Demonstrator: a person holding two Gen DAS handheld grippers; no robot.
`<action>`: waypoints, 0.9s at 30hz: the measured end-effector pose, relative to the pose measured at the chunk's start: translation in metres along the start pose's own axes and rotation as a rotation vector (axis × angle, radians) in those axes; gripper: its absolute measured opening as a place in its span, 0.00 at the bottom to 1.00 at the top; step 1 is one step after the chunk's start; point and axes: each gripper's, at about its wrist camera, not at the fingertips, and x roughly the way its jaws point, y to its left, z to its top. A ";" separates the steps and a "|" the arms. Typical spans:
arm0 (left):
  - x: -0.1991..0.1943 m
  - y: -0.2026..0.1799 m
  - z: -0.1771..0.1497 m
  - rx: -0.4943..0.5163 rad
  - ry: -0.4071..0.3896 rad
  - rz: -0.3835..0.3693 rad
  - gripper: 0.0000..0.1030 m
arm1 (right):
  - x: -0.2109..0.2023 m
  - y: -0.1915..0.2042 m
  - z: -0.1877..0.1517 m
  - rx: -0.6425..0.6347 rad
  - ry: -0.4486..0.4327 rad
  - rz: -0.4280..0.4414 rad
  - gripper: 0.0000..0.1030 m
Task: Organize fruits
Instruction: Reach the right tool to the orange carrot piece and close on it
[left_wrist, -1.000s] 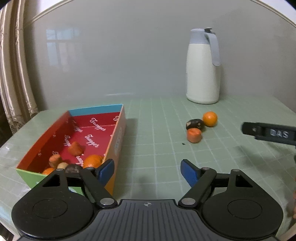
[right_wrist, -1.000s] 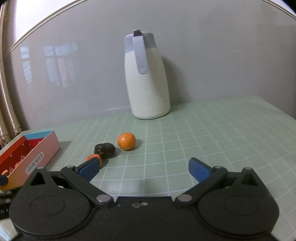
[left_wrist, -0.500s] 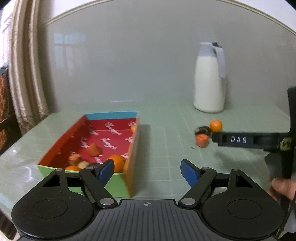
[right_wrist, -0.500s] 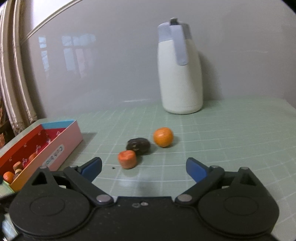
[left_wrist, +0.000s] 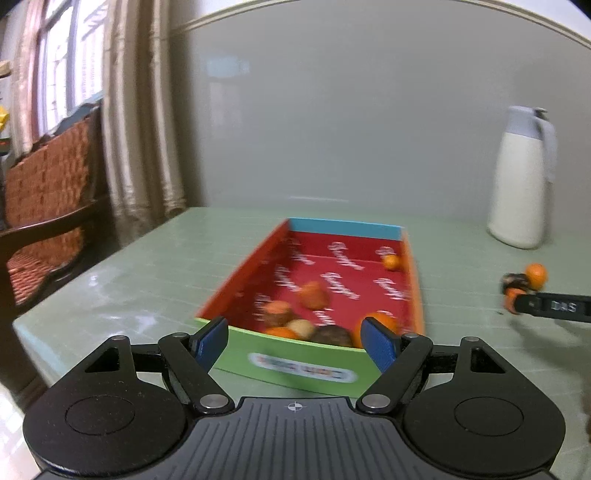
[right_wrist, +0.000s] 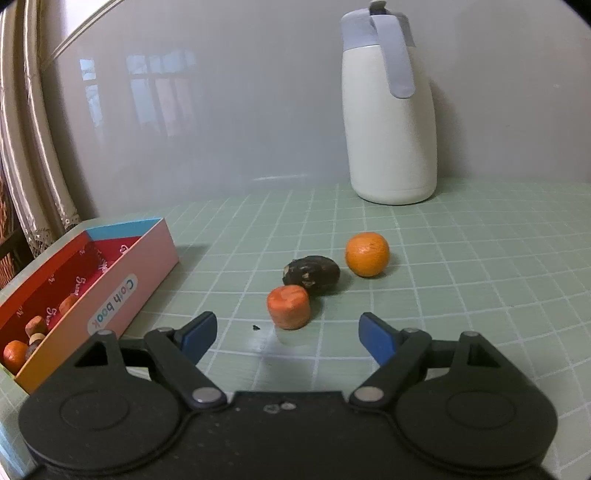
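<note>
A colourful cardboard box with a red inside holds several fruits; it also shows in the right wrist view. My left gripper is open and empty just in front of the box's near green wall. Three fruits lie loose on the table: an orange-red stub, a dark brown fruit and an orange. My right gripper is open and empty, just short of the orange-red stub. The right gripper's finger shows in the left wrist view beside those fruits.
A white thermos jug with a grey lid stands at the back by the wall. The table has a green grid cloth. A wicker chair and curtains stand left of the table.
My left gripper has swung left and now faces the box's short end. My right gripper has moved closer to the three loose fruits, now centred on the orange-red stub.
</note>
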 end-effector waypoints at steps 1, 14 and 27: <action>0.001 0.004 0.000 -0.006 -0.001 0.012 0.76 | 0.001 0.001 0.000 -0.003 0.001 0.001 0.81; 0.018 0.047 -0.005 -0.118 0.008 0.145 0.77 | 0.026 0.009 0.008 -0.029 0.041 -0.055 0.81; 0.028 0.069 -0.010 -0.158 0.027 0.172 0.78 | 0.048 0.010 0.012 -0.032 0.069 -0.085 0.42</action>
